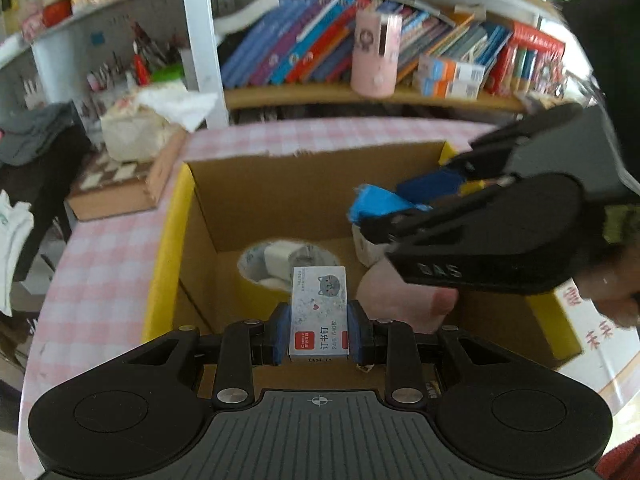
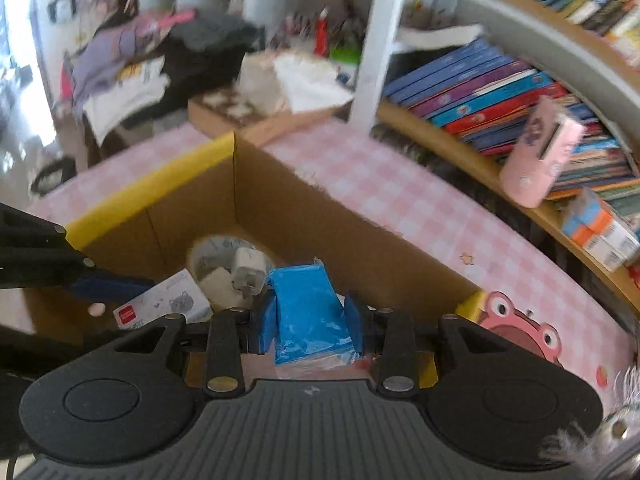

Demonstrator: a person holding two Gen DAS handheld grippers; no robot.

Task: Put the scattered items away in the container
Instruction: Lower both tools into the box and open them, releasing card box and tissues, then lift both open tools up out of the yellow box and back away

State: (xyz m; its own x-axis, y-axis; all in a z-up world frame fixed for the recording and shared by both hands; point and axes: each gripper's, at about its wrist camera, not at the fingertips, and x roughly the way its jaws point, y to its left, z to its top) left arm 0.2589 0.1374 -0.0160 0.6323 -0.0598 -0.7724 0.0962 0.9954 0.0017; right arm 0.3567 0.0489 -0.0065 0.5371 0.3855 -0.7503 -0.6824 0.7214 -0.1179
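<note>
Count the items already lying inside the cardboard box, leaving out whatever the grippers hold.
3 visible: a tape roll in the far left corner, a white charger plug resting in the roll's hole, and a pink object toward the right. More may be hidden under the grippers.

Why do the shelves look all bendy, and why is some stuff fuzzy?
Left wrist view: the fisheye lens curves the bookshelf, and the right gripper smears with motion while the staple box stays sharp. Right wrist view: the background clothes are blurred, the blue packet is crisp.
</note>
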